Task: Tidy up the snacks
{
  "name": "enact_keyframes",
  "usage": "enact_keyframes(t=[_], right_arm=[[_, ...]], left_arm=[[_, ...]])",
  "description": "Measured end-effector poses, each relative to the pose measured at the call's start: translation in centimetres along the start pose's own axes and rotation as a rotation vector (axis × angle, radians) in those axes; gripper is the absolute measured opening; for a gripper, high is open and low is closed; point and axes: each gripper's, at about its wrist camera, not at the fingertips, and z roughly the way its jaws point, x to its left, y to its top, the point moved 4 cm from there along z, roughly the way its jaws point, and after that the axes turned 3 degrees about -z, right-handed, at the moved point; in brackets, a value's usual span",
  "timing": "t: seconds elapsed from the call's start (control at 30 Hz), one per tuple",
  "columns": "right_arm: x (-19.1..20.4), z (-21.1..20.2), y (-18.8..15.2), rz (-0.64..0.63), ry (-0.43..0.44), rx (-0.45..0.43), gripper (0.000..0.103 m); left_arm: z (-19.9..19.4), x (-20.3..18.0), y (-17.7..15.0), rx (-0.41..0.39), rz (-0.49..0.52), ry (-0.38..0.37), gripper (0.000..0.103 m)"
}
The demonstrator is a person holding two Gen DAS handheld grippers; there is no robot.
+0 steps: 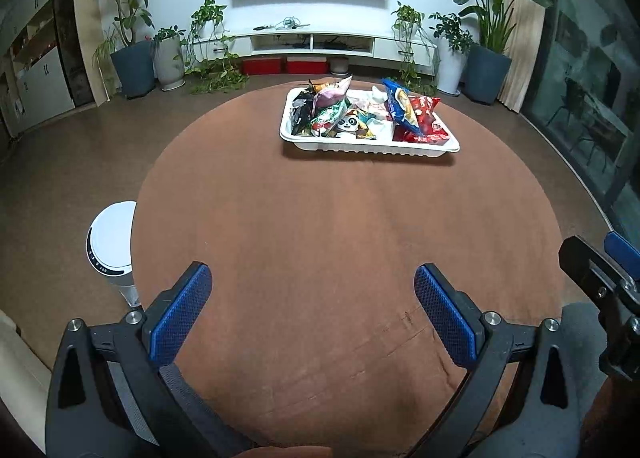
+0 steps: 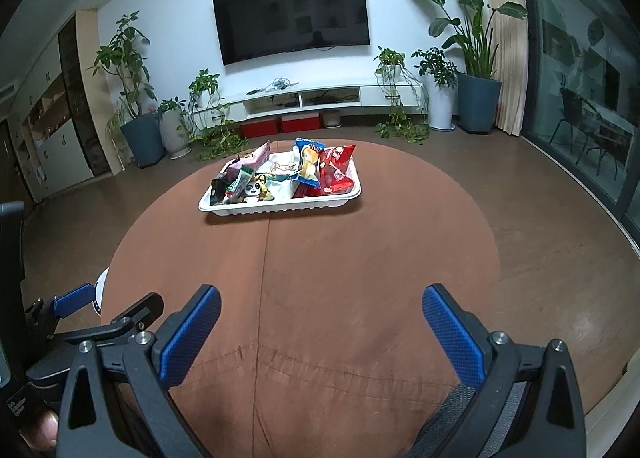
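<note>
A white plastic tray (image 1: 360, 146) (image 2: 280, 209) sits at the far side of the round brown table (image 1: 320, 226) (image 2: 340, 250). It is packed with several snack bags: red bags (image 1: 426, 118) (image 2: 336, 168) at the right, a blue-and-yellow bag (image 1: 402, 104) (image 2: 308, 162), a panda-print bag (image 1: 352, 124) (image 2: 254, 188), and a pink bag (image 1: 332, 92) (image 2: 254, 158) at the left. My left gripper (image 1: 312, 278) hangs open over the near table edge, holding nothing. My right gripper (image 2: 320, 298) is open and holds nothing too, well short of the tray.
A white cylindrical appliance (image 1: 114, 246) stands on the floor left of the table. Potted plants (image 1: 134, 58) (image 2: 478, 98), a low TV cabinet (image 1: 320, 42) and a wall TV (image 2: 292, 14) line the far wall. Glass doors (image 2: 580, 98) are on the right.
</note>
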Motion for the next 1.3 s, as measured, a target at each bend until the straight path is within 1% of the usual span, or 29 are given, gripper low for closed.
enact_keyframes(t=[0.6, 1.3], right_arm=[[1.0, 1.4, -1.0, -0.023, 0.014, 0.082, 0.103], [1.3, 1.6, -1.2, -0.025, 0.022, 0.101, 0.103]], left_arm=[[1.6, 0.5, 0.4, 0.003, -0.006, 0.001, 0.103], [1.9, 0.2, 0.4, 0.002, -0.005, 0.003, 0.103]])
